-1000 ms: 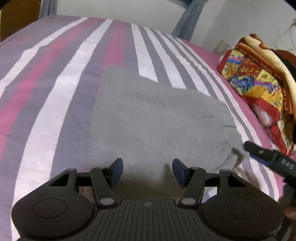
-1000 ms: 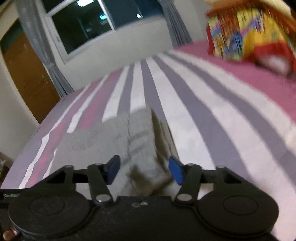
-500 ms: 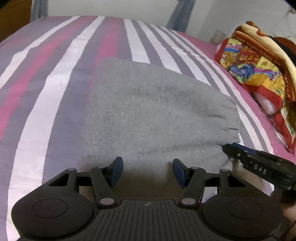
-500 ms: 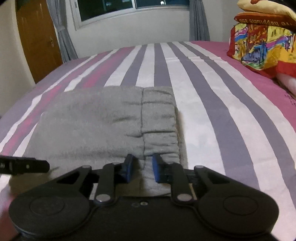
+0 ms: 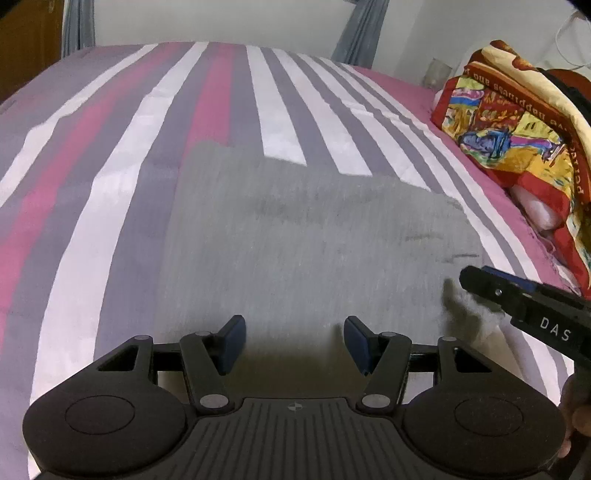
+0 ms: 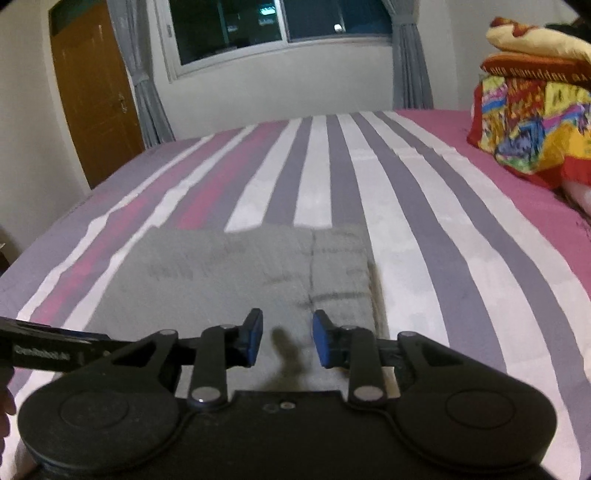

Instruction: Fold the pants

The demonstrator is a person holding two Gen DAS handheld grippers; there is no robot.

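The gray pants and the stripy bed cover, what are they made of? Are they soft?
The gray pants look like soft, fuzzy fleece or sweatshirt knit: the surface is matte and nappy, with a gathered stretchy waistband. The stripy bed cover looks like thin, smooth woven cloth, maybe cotton: it lies flat with small sharp creases. Touch would settle it.

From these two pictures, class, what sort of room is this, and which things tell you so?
Most likely a bedroom: a striped bed with folded pants on it, a bright blanket, and a curtained window.
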